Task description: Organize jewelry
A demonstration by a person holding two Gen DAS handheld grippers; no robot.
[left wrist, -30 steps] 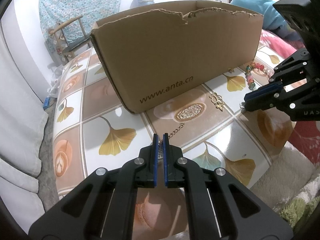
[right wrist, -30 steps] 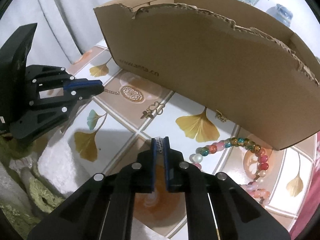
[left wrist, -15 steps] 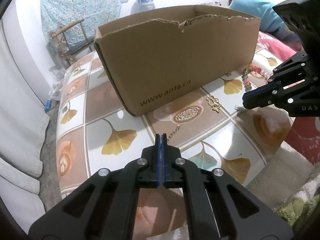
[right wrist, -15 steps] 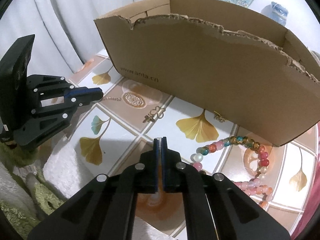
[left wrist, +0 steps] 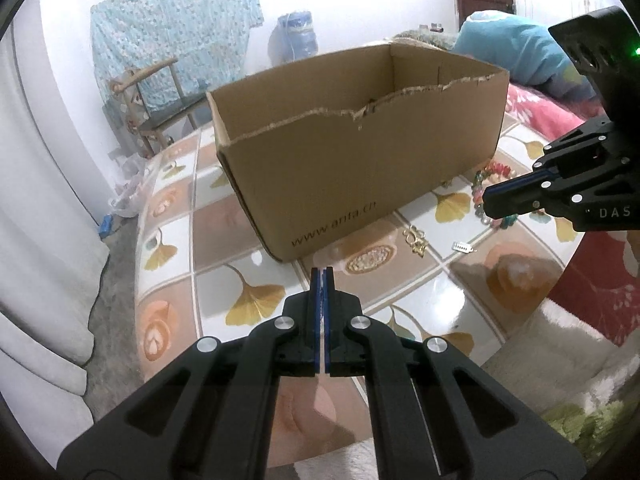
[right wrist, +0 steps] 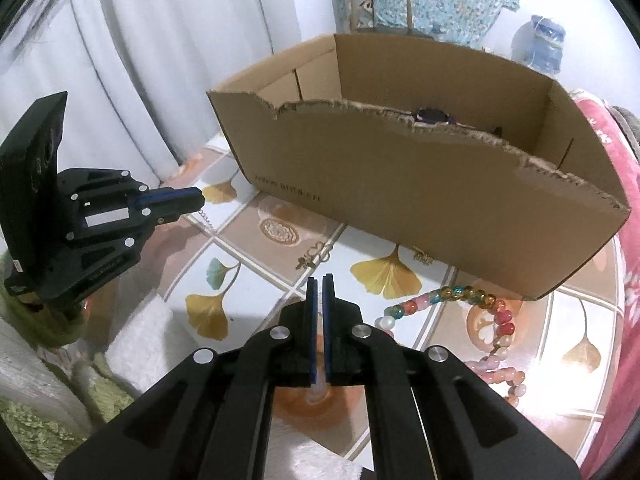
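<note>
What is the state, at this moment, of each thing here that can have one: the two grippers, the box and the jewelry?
left gripper: shut on the gold chain
gold chain: dangling from the left gripper's tip
right gripper: shut, nothing seen between its pads
cardboard box: upright, open on top, front rim torn
bead necklace: lying loose on the table by the box
gold ornament: lying on the table

Tall box [right wrist: 420, 200] walling the counter's [left wrist: 248, 248] far side, open top free, bare tiles ahead, beads [right wrist: 496, 320] and charms [left wrist: 416, 238] scattered right
</note>
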